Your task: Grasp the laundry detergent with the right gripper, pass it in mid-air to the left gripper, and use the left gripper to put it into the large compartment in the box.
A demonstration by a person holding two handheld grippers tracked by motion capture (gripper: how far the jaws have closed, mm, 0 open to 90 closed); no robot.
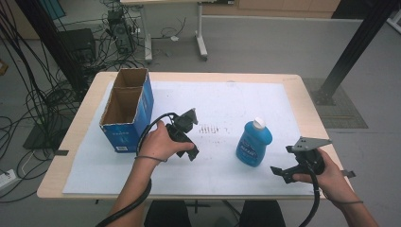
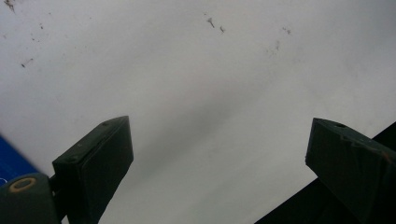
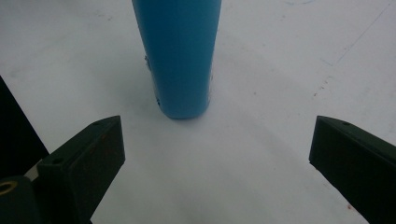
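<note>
Right of blue cardboard box (image 1: 126,111), blue bottle (image 1: 254,142) stands upright on white sheet (image 1: 222,101), untouched. Your right gripper (image 1: 282,173) near bottle, jaws spread wide, nothing held; grasp not yet made. Your left gripper (image 1: 190,137) just beside box, jaws apart, empty. Box compartments open, nothing between bottle and box.

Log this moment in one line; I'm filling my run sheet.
right gripper: open, aimed at blue bottle, apart | left gripper: open, over white mat | bottle: upright

My wooden table (image 1: 307,101) stands on grey floor (image 1: 265,45); cables (image 1: 28,94) lie left, a black post (image 1: 352,47) right.
</note>
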